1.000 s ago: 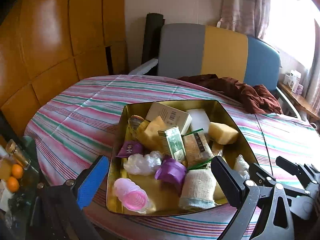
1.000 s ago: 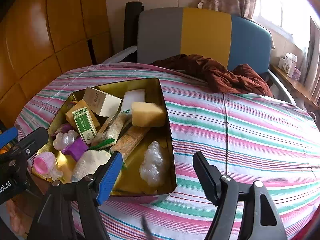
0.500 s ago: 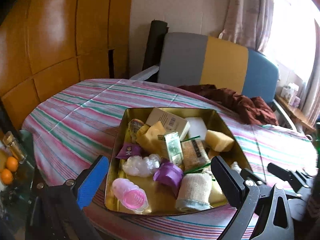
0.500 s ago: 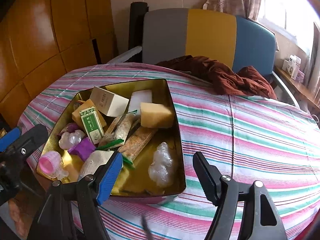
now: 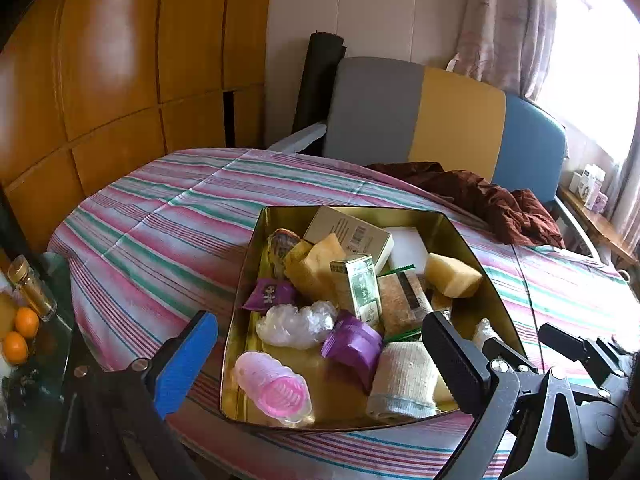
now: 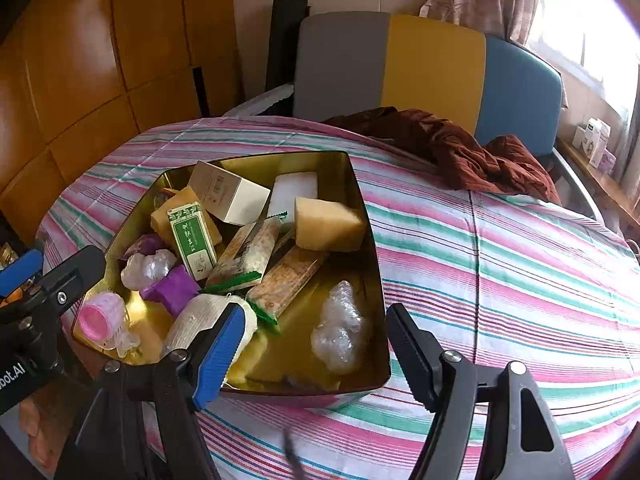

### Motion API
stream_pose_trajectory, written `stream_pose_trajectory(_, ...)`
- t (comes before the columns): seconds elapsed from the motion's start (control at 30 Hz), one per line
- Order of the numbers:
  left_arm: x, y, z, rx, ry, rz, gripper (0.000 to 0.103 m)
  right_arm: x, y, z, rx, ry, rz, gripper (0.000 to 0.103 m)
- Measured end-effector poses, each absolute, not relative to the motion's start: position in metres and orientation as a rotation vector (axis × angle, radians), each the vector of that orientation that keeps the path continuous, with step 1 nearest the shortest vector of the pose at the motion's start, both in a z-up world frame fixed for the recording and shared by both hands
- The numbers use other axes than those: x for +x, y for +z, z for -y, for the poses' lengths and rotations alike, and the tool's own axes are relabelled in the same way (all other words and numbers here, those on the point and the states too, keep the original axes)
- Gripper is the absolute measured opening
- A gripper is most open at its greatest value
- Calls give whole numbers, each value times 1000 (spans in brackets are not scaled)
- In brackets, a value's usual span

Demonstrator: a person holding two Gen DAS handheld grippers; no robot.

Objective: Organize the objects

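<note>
So both tools hung apart and empty. Left tool (image 5: 316,354) gaped wide over the near end of the gold tin (image 5: 460,226); right tool (image 6: 314,348) stood partly open at the tin's near right corner. Tin sat on the striped desk (image 6: 500,248), crammed: pink ribbed bottle (image 5: 276,390), purple packet (image 5: 354,344), cloth roll (image 5: 404,380), green box (image 6: 192,238), sponge (image 6: 326,224), bubble wrap (image 6: 340,328). Risk as I judged it: pieces lay overlapped, so a pinch could drag a neighbour out, or soft wrap could slip free.
</note>
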State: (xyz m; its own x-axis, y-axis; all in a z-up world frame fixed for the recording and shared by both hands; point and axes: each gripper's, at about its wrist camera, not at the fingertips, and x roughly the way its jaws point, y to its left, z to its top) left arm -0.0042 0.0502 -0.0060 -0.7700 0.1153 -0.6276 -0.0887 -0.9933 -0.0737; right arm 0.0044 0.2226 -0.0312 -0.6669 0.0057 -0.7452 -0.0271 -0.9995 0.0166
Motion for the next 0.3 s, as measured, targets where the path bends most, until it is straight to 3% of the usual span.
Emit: stream_pose_trajectory(0.3, -2, -5, -51, -979, 2879, 22, 100, 2, -31, -222, -1273, 2858, -47, 74)
